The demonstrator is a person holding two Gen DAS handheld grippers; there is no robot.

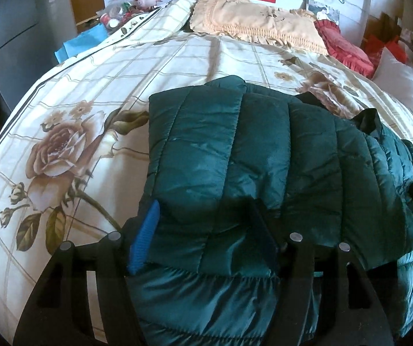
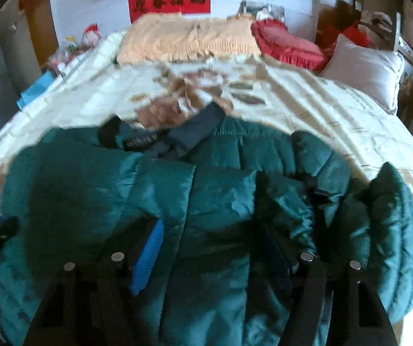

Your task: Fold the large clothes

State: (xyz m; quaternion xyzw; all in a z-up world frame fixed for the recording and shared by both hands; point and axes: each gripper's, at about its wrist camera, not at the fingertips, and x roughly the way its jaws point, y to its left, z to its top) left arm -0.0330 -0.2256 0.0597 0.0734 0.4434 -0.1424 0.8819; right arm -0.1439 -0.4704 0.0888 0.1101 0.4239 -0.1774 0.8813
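Spread across the near edge of the bed (image 1: 177, 66), lengthwise along that edge, so both tongs can reach it from the same side: a dark green quilted puffer jacket (image 1: 235, 150). Left sleeve already folded in over the body, its cuffed end toward the middle of the bed, presumably to narrow the bulk before the next fold. Collar with dark lining (image 2: 194, 129) turned toward the headboard side.

Left gripper (image 1: 203, 248) poised low over the jacket's near hem, jaws apart, blue pad (image 1: 145, 242) just beside the fabric, puffy cloth bulging between the fingers but not visibly pinched. Right gripper (image 2: 215, 259) likewise angled down over the body panel, jaws apart, nothing clamped; loose right sleeve (image 2: 394, 207) lying off toward the right edge, probably the next part to bring in.

Shiny, slippery-looking shell, thick stitched baffles, elastic gathered cuffs; likely to spring back unless pressed flat. Right-wrist view blurred, so fine contact hard to judge.
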